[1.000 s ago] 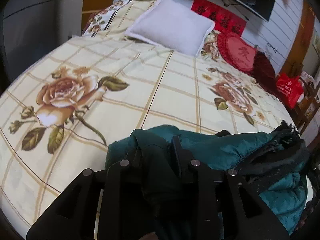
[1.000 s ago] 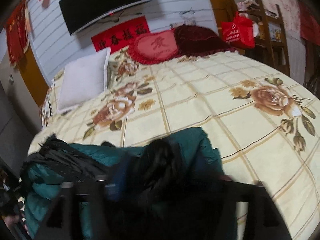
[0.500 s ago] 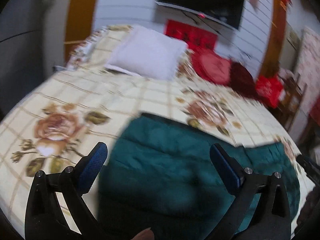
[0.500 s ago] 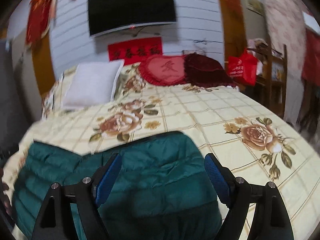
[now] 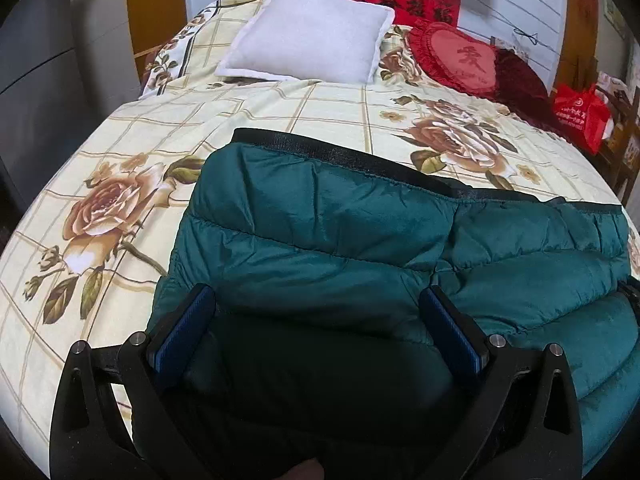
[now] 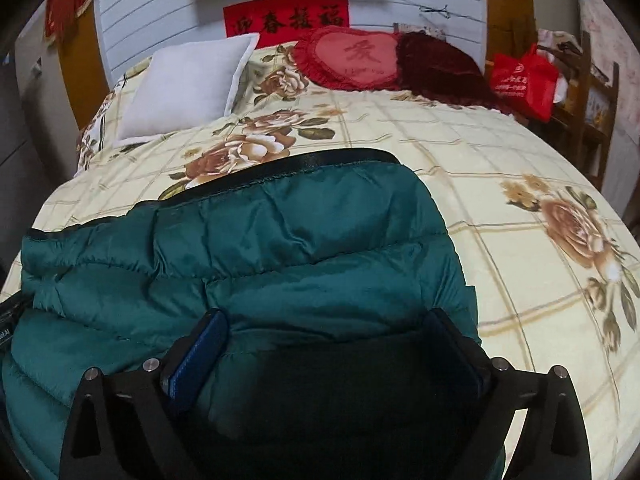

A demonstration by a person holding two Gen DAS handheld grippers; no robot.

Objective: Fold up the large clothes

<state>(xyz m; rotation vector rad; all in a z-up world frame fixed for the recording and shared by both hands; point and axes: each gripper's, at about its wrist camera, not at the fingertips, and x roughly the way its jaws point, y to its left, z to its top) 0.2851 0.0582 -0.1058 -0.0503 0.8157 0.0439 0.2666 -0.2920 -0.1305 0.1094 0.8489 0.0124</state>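
Observation:
A dark teal quilted puffer jacket [image 5: 340, 240] lies spread flat on the flowered bedspread [image 5: 168, 136], its black hem band at the far edge. It also shows in the right wrist view [image 6: 280, 256]. My left gripper [image 5: 318, 320] is open, its blue-padded fingers wide apart just above the jacket's near left part. My right gripper [image 6: 326, 340] is open too, over the jacket's near right part. Neither holds any fabric.
A white pillow [image 5: 312, 36], a red heart cushion [image 5: 460, 56] and a dark red cushion [image 5: 520, 80] lie at the head of the bed. A red bag [image 5: 580, 116] hangs by wooden furniture on the right. A wardrobe stands on the left.
A second ago both grippers were shut on bunched jacket fabric. They have opened and let go, and the jacket now lies spread flat on the bed.

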